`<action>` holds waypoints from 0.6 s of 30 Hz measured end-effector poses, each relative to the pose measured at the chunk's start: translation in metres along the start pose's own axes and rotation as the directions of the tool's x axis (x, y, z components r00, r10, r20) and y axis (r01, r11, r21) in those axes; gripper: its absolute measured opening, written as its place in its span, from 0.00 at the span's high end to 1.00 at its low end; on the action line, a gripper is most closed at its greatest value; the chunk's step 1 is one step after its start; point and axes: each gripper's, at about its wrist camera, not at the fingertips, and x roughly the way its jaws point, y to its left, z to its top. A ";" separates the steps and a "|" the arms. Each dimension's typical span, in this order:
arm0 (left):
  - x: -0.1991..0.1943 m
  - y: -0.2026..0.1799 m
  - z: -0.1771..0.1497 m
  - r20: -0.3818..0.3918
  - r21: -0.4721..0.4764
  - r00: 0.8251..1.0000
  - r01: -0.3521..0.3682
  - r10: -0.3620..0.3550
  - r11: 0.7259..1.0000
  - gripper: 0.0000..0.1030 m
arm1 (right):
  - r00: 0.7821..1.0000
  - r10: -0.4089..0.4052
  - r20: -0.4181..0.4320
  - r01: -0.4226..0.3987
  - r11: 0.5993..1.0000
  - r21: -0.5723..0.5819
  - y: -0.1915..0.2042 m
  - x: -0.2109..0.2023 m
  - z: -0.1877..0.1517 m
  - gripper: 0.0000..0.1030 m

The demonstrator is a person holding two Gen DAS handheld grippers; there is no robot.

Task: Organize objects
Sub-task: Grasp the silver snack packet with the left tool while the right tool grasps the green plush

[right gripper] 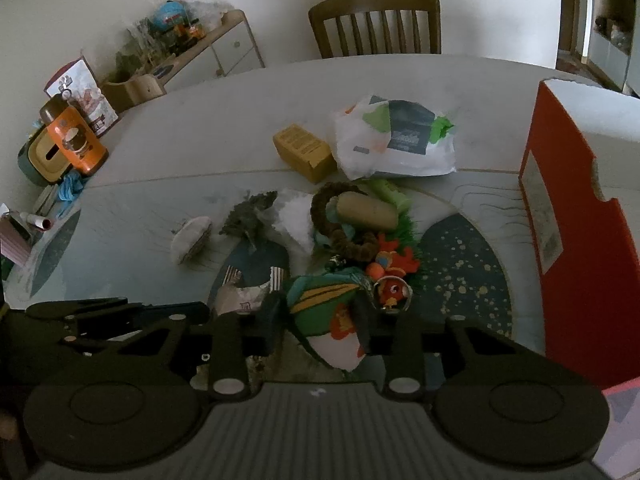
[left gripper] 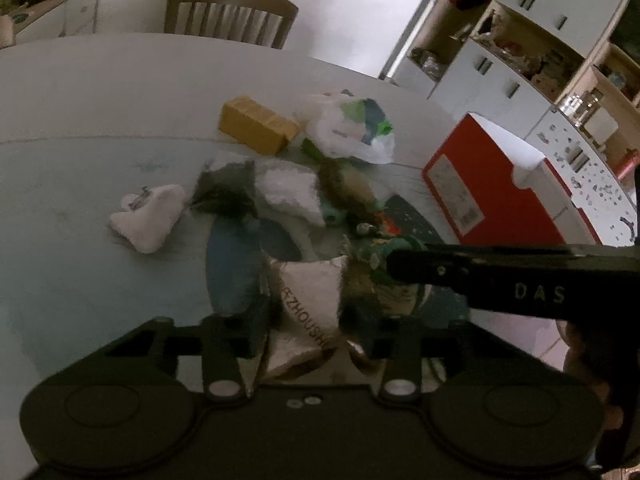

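Observation:
My left gripper [left gripper: 306, 320] is shut on a white foil packet [left gripper: 308, 304] with printed letters, near the front of the table. My right gripper [right gripper: 320, 320] is shut on a green, orange and white plush toy [right gripper: 324, 312]. The right gripper's black body [left gripper: 500, 276] shows at the right of the left wrist view, and the left gripper [right gripper: 120, 320] shows at the lower left of the right wrist view. Behind them lies a pile: a white pouch [left gripper: 148, 220], a dark furry tuft [right gripper: 250, 216], a brown ring toy [right gripper: 340, 232], a red keychain toy [right gripper: 394, 292].
A yellow box [right gripper: 304, 152] and a white plastic bag [right gripper: 396, 140] lie farther back. A tall red and white box [right gripper: 580, 200] stands at the right. An orange container [right gripper: 76, 144] stands at the far left edge. A wooden chair [right gripper: 376, 24] stands behind the table [right gripper: 200, 128].

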 end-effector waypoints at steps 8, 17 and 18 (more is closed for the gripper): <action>-0.003 -0.008 -0.003 0.004 0.031 1.000 -0.018 0.018 0.999 0.64 | 1.000 -0.011 0.010 0.011 1.000 0.021 -0.004 -0.015 -0.003 0.78; -0.014 -0.006 -0.005 0.005 -0.007 1.000 -0.011 0.011 1.000 0.65 | 0.999 -0.004 0.037 0.002 0.998 0.066 -0.008 -0.044 -0.008 0.79; -0.016 -0.007 -0.005 0.008 -0.008 1.000 -0.006 0.006 1.000 0.65 | 0.999 -0.003 0.041 0.000 0.998 0.070 -0.008 -0.048 -0.008 0.79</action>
